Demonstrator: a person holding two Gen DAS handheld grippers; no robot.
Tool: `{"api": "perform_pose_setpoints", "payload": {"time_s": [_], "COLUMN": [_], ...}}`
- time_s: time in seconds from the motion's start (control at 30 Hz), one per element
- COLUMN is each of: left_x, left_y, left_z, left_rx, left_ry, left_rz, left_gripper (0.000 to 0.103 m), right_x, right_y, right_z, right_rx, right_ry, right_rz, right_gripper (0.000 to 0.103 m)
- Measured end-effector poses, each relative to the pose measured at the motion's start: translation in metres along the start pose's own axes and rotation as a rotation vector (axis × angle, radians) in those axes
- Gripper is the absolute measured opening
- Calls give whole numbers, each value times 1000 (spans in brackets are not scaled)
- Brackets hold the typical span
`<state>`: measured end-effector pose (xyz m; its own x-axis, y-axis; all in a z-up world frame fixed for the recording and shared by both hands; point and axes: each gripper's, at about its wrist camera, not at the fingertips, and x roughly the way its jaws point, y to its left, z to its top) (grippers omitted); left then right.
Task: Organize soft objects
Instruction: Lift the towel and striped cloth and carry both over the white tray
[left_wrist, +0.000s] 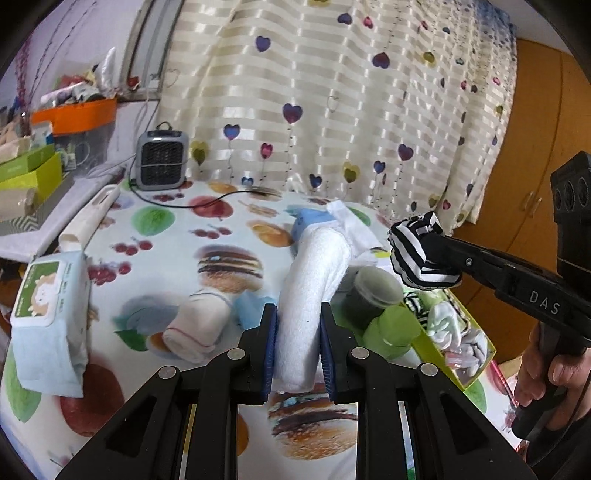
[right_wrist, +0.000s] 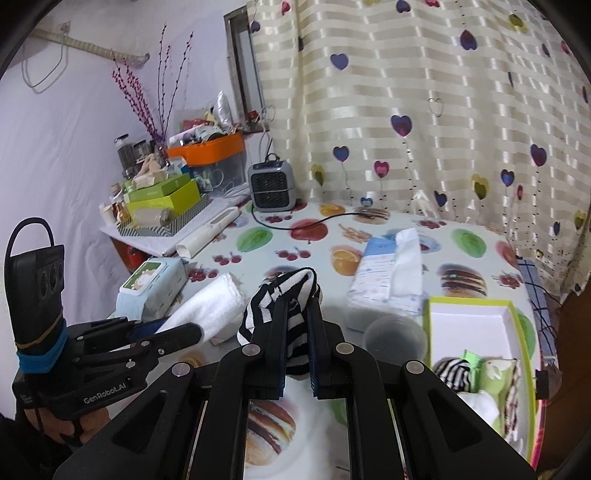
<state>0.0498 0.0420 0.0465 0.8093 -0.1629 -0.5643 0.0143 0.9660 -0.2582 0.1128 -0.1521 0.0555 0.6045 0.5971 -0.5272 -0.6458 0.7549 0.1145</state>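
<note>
Two grippers are raised above the tabletop (left_wrist: 155, 258), each clamped on a soft thing. The left gripper (left_wrist: 298, 347) pinches a rolled white towel (left_wrist: 314, 295) between its blue pads, the roll sticking out forward past the fingers. The right gripper (right_wrist: 295, 343) is closed on a black-and-white striped sock (right_wrist: 280, 295) bunched between its fingertips. Below to the right lies a green-rimmed box (right_wrist: 469, 303) already holding other soft items.

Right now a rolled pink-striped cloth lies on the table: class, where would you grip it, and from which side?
Grip the pink-striped roll across its middle, coming from above, tongs spanning its width. It lies flat on the tablecloth, a soft cylinder that should compress; the ends look likelier to unroll.
</note>
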Motion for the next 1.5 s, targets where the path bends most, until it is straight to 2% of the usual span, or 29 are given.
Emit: {"api": "perform_pose_setpoints", "payload": {"time_s": [0.63,1.07,1.5], "left_x": [12,32,66], "left_y": [-40,-83,-125], "left_z": [14,26,34], "left_rx": [57,115,167], "left_ry": [2,9,45], "left_rz": [-40,-86,-109], "left_gripper": [20,20,20], "right_x": [-33,-57,-59], "right_y": [-38,-92,-155], "right_z": [-10,-14,-27], "right_rx": [68,146,247], "right_ry": [-51,-88,-78], "right_rz": [-49,-134,-194], "right_gripper": [10,10,10]}}
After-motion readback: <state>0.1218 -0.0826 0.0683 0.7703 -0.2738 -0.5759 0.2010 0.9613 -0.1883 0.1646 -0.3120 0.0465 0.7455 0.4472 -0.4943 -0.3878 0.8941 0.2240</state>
